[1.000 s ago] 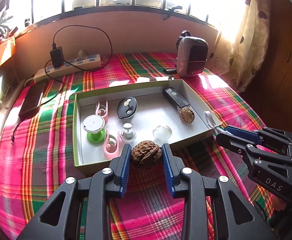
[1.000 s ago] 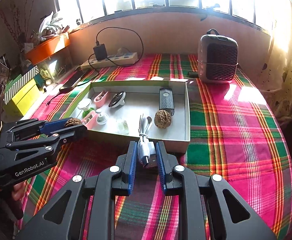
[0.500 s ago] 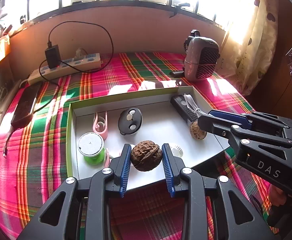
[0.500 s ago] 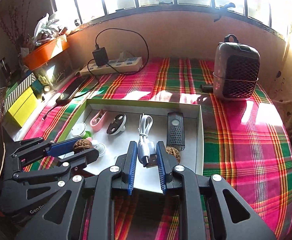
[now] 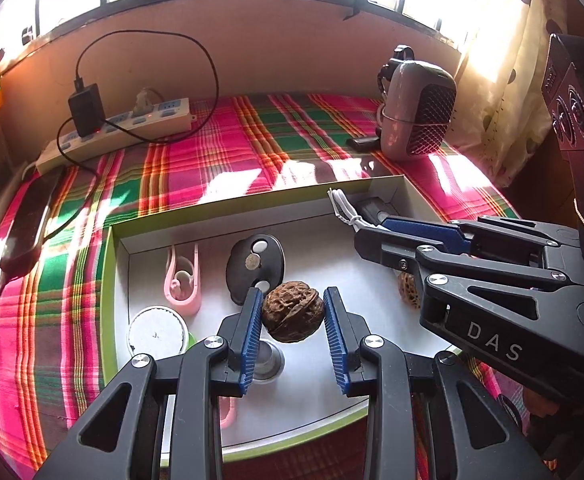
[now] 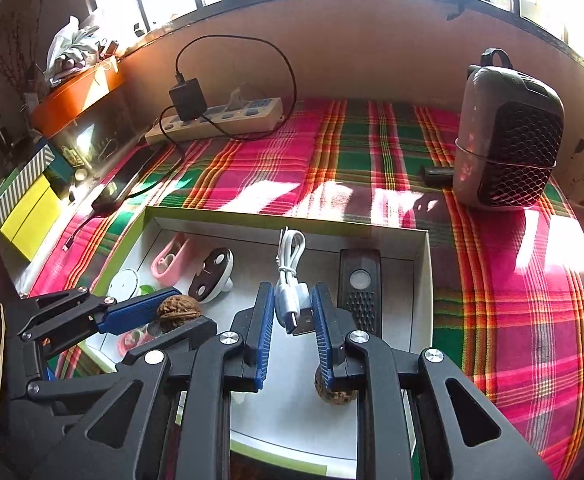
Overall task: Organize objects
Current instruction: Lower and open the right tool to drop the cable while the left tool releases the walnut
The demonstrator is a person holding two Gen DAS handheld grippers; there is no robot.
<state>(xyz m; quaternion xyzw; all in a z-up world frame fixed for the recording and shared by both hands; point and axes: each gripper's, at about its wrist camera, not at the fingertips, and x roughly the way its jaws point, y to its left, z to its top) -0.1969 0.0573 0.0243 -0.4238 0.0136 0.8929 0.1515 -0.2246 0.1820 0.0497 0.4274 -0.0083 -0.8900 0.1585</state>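
Brown walnut point(image 5: 293, 312), white cable point(image 6: 291, 284) now farther over box point(image 5: 252, 204).

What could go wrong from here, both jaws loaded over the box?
1. The walnut is round and pinched by the left gripper above a knob and a black case; dropped, it may roll or knock them.
2. The cable in the right gripper hangs loose, and its loop could snag the remote.
3. The grippers are close together over the box and might collide.
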